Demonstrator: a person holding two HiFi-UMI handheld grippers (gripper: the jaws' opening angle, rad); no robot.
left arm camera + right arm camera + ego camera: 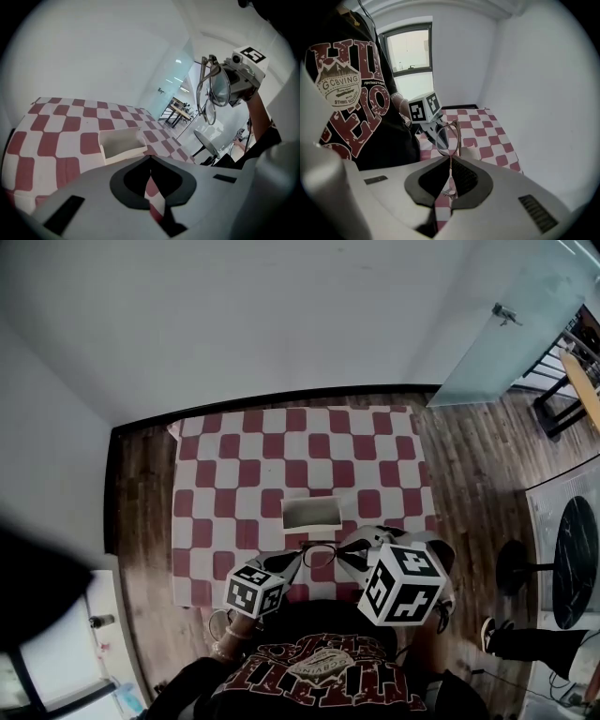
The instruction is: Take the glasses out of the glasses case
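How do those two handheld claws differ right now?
The right gripper clamps the glasses; the left gripper holds nothing. The left gripper faces the open white case; the right gripper faces the left one. Both have their jaws closed.

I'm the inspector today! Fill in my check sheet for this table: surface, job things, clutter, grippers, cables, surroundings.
surface: red-and-white checked cloth, lying flat.
job's things: white glasses case open on the cloth, looks empty; glasses out of it, held up in the air.
clutter: nothing seen.
grippers: right gripper shut on the glasses; left gripper shut, holding nothing.
cables: nothing seen.
surroundings: wood floor, white wall, round black table.
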